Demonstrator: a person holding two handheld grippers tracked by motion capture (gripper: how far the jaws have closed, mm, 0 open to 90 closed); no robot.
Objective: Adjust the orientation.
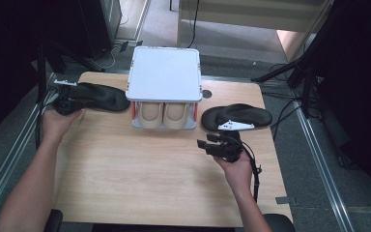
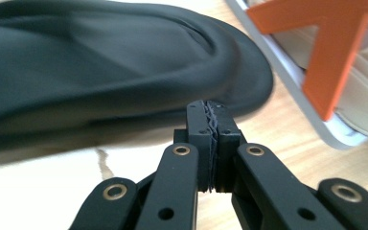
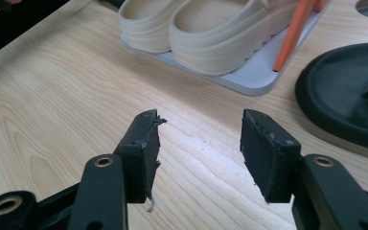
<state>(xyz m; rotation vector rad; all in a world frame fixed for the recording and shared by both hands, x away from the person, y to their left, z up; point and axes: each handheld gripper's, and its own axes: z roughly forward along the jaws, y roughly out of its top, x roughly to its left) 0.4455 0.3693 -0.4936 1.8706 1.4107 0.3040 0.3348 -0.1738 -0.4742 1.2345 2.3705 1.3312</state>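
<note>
A black slipper (image 1: 101,96) lies at the table's back left, and its toe looms dark and close in the left gripper view (image 2: 124,67). My left gripper (image 1: 79,103) (image 2: 210,112) sits just in front of it, jaws shut pad to pad with nothing between them. A second black slipper (image 1: 236,116) (image 3: 350,96) lies at the right. My right gripper (image 1: 206,140) (image 3: 199,139) hovers low over bare wood just in front of it, open and empty. Between the slippers stands a white two-level rack (image 1: 164,72) with a beige pair of shoes (image 1: 163,115) (image 3: 206,33) on its lower shelf.
The rack has orange struts (image 2: 330,62) (image 3: 292,33) at its corners. A round hole (image 1: 206,94) is cut in the wooden table (image 1: 140,179) behind the right slipper. Dark stands and cables ring the table. The person's forearms come in from the bottom.
</note>
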